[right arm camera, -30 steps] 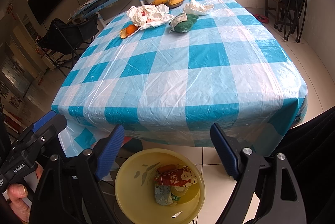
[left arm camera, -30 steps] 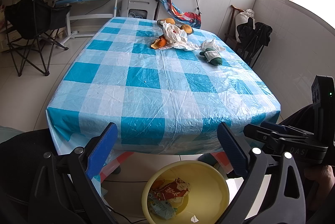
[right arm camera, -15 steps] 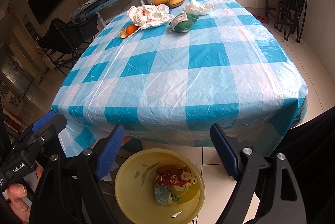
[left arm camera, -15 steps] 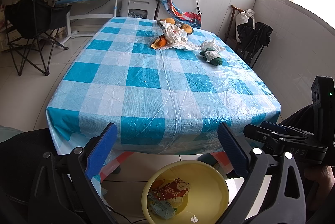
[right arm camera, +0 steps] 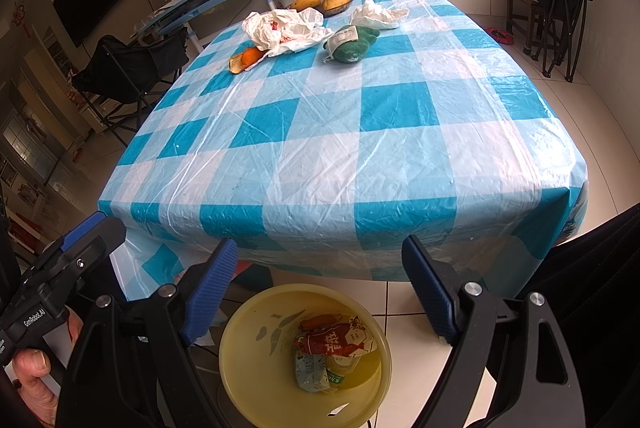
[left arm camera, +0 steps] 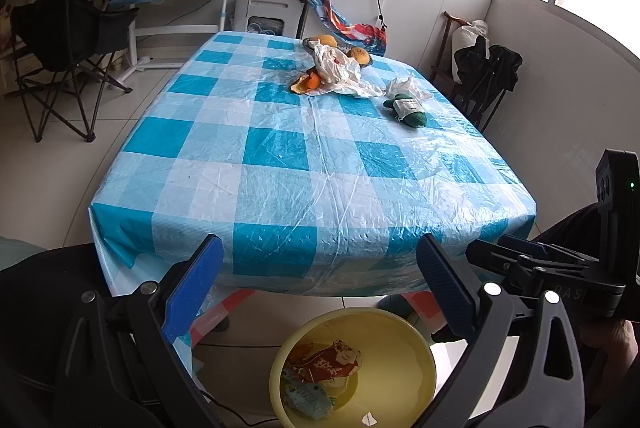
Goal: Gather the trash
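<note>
No change from 1 second ago: left gripper (left arm camera: pixel 320 284) and right gripper (right arm camera: pixel 320 288) wide, empty above bin (right arm camera: pixel 240 368); peel (right arm camera: pixel 244 60) far ahead, uncollected.

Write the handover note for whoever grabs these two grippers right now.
Left gripper: open, empty, above the yellow bin.
Right gripper: open, empty, above the same bin.
Bin on the floor at the table's near edge; it holds a red wrapper and a small carton.
Done: those pieces are binned; near half of the checked tablecloth is bare.
Left, at the far end: orange peel, white plastic bag, crumpled tissue, green bagged item with label. The fruit bowl probably stays.
</note>
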